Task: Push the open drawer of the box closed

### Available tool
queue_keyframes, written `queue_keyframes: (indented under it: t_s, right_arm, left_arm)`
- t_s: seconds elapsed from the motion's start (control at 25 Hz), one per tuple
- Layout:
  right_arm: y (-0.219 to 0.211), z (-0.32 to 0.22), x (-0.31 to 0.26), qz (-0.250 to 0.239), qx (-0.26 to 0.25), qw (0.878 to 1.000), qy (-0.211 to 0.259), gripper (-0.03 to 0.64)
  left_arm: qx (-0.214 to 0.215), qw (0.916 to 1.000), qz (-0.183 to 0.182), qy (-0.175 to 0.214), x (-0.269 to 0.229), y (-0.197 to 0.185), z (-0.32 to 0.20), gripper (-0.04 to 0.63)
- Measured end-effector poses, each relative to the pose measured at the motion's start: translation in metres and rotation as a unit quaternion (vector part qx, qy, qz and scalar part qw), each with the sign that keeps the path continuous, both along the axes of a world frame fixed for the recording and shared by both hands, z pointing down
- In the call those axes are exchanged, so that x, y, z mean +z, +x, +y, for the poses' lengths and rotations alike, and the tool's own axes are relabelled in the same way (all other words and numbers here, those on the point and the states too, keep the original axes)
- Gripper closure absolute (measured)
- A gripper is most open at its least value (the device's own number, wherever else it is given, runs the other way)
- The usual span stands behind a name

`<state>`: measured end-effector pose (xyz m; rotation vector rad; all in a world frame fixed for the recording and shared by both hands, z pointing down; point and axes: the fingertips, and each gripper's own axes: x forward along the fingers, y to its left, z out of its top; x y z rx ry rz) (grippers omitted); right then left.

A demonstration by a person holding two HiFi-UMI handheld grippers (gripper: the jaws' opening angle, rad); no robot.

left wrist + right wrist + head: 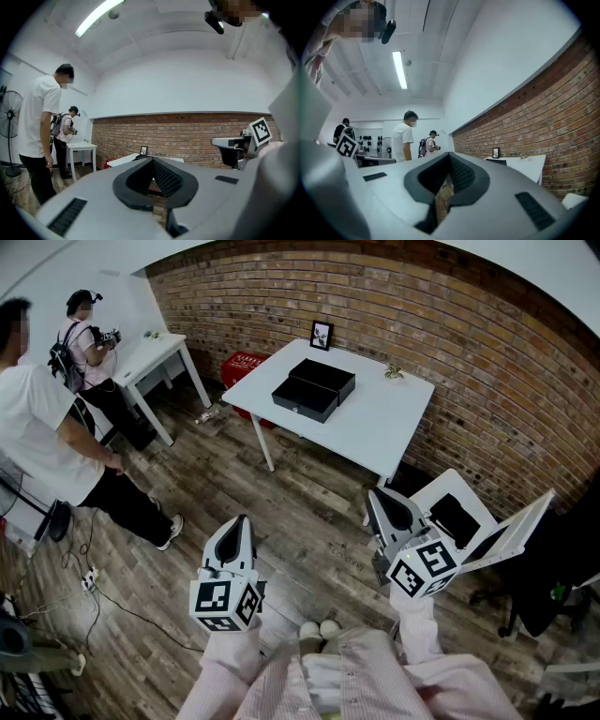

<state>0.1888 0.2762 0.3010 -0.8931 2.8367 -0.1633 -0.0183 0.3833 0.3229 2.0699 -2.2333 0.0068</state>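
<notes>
Both your grippers clenched and empty, well short of the box
Your left gripper (pixel 240 523) and right gripper (pixel 380 499) hover over the wood floor (pixel 300 502) close to your body, each pair of jaws pressed together at the tips with nothing between them. The black box (pixel 325 377) sits on the white counter (pixel 394 423) by the brick wall (pixel 450 324), well apart from both grippers, its drawer (pixel 302 401) pulled out toward you

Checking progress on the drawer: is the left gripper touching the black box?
Apart. The head view shows the left gripper over the floor, far short of the black box on the white table.
</notes>
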Motion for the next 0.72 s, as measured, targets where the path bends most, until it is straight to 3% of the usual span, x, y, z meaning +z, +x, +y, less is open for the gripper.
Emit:
queue_keyframes:
  t_s: [0.48, 0.72]
  right_arm:
    - [0.010, -0.010, 0.008, 0.003, -0.007, 1.000, -0.001, 0.614]
    - [0.014, -0.020, 0.010, 0.005, -0.013, 1.000, -0.003, 0.614]
  left_arm:
    - [0.001, 0.9998, 0.017, -0.002, 0.005, 0.018, -0.013, 0.598]
    - [-0.001, 0.9996, 0.026, -0.006, 0.009, 0.026, -0.023, 0.504]
